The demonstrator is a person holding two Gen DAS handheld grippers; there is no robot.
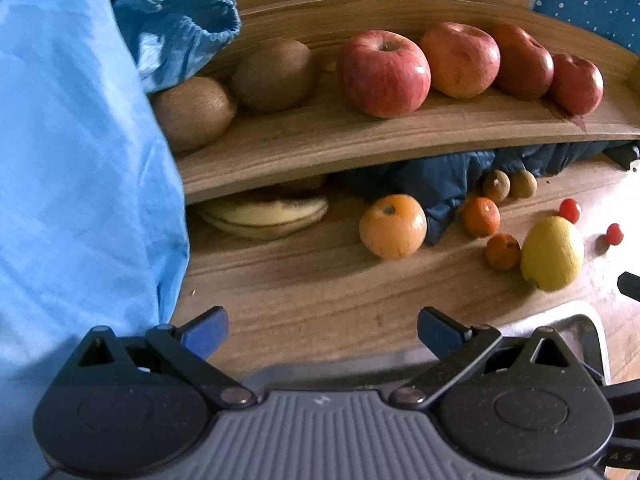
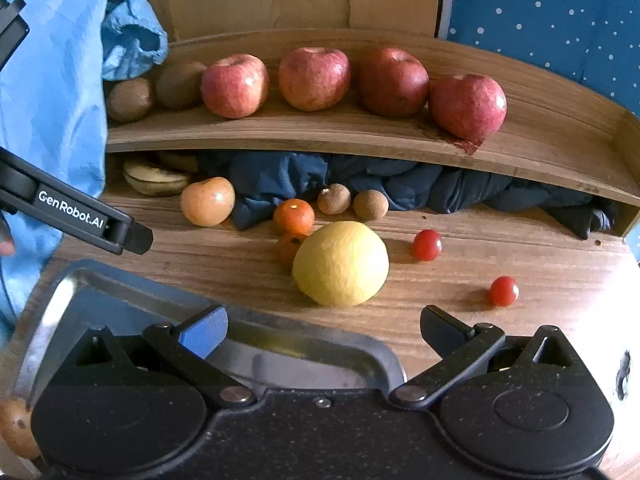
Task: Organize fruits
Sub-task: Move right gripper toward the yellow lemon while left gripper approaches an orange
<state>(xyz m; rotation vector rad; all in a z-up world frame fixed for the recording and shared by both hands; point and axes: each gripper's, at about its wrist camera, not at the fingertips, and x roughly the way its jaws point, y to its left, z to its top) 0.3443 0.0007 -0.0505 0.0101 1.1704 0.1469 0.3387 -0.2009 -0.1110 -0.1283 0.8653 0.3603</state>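
The wooden shelf (image 2: 320, 136) ran across the middle of the right wrist view, and it held fruit in a row. Four red apples (image 2: 314, 79) sat side by side on it, and two brown kiwis (image 2: 130, 99) sat at its left end, next to a bunched blue cloth (image 2: 134, 46).

Under the shelf, at the back of the wooden table (image 2: 500, 248), a dark blue cloth (image 2: 400, 184) was stuffed in the gap. Some bananas (image 2: 154, 178) lay at the left of that gap. In front of the cloth sat a pale orange fruit (image 2: 207, 201), two small oranges (image 2: 294, 216) and two little brown fruits (image 2: 334, 199). A big yellow lemon (image 2: 341, 264) lay in the middle of the view, just past the metal tray (image 2: 304, 358). Two cherry tomatoes (image 2: 427, 245) lay to its right, apart from each other.

The metal tray sat at the bottom of the view — only a small part of it showed, and no fruit could be seen in that part.

The right gripper (image 2: 322, 328) hung above the tray with its jaws wide apart, holding nothing. The left gripper (image 1: 322, 328) was also spread open and empty — it pointed at the shelf from the left, beside a person's blue sleeve (image 1: 80, 160).
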